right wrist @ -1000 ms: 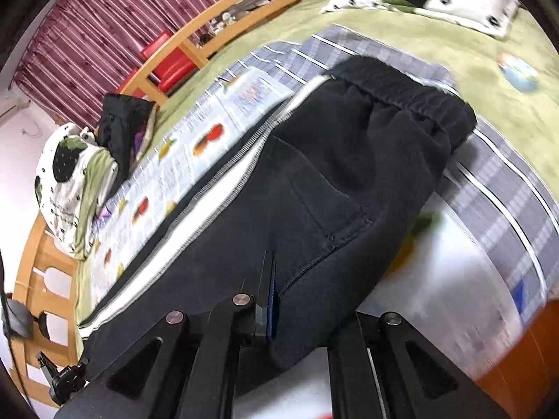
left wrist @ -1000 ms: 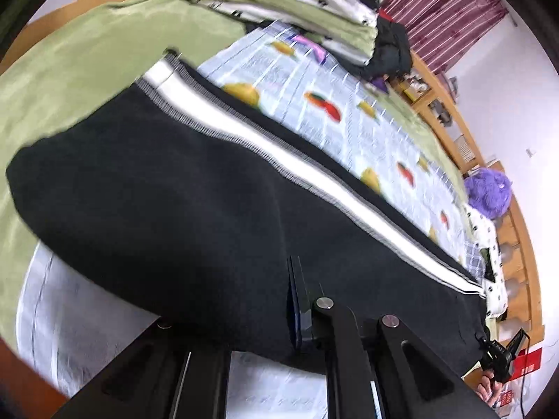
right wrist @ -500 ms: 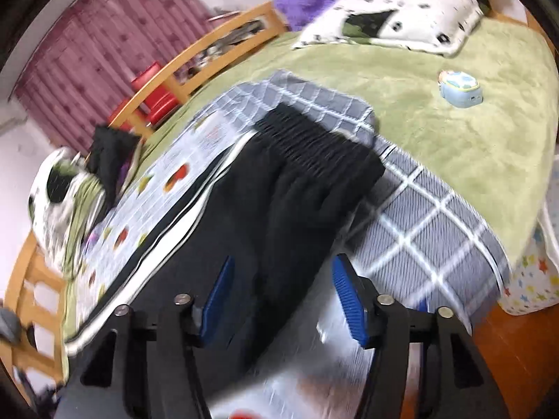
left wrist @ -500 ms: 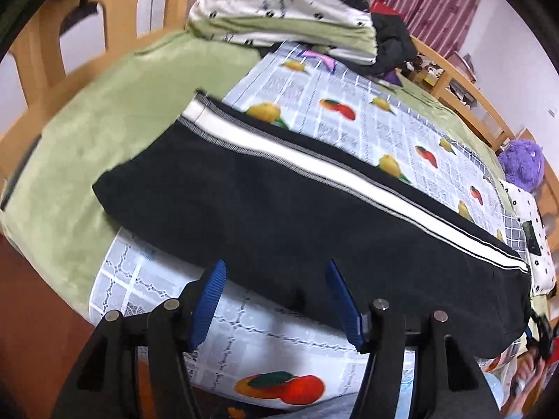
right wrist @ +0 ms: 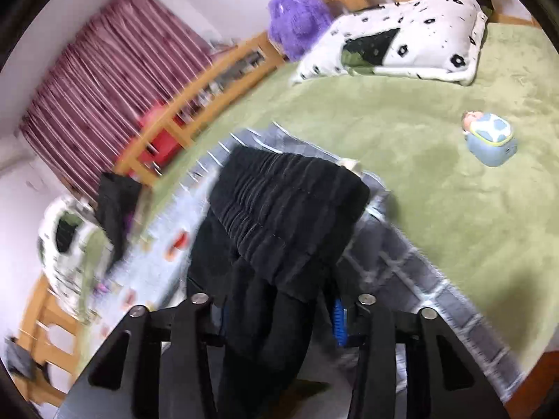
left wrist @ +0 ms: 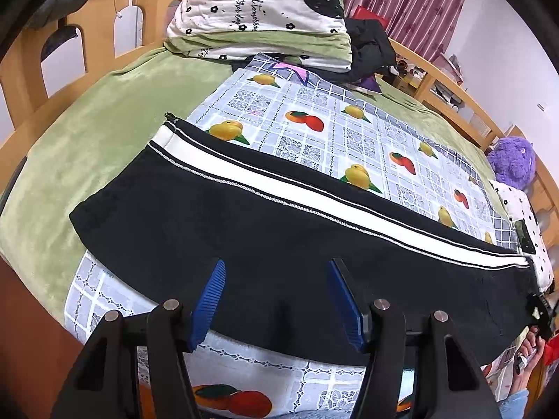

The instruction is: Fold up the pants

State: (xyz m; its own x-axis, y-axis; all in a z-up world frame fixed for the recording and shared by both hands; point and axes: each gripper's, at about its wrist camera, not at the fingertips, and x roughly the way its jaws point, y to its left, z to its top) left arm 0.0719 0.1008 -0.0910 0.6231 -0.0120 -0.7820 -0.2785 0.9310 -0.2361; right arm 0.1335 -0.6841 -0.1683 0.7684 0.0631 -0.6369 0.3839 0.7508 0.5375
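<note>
Your left gripper (left wrist: 276, 296) is spread wide and holds nothing; its blue pads (left wrist: 209, 300) hover over the near edge of the pants (left wrist: 265, 230). Your right gripper (right wrist: 279, 314) is also parted, with black fabric lying between its fingers, ungripped. The pants lie flat along the fruit-print sheet (left wrist: 314, 129), white stripe (left wrist: 314, 199) toward 12 o'clock, waistband (right wrist: 290, 202) at 12 o'clock from the right gripper. The pillow (right wrist: 401, 42) lies at 1 o'clock.

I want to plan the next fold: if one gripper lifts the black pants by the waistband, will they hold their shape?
Probably not. The black pants lie limp along the bed and look like soft knit, so they would likely sag. The gathered waistband seems thicker, perhaps easier to pinch.
</note>
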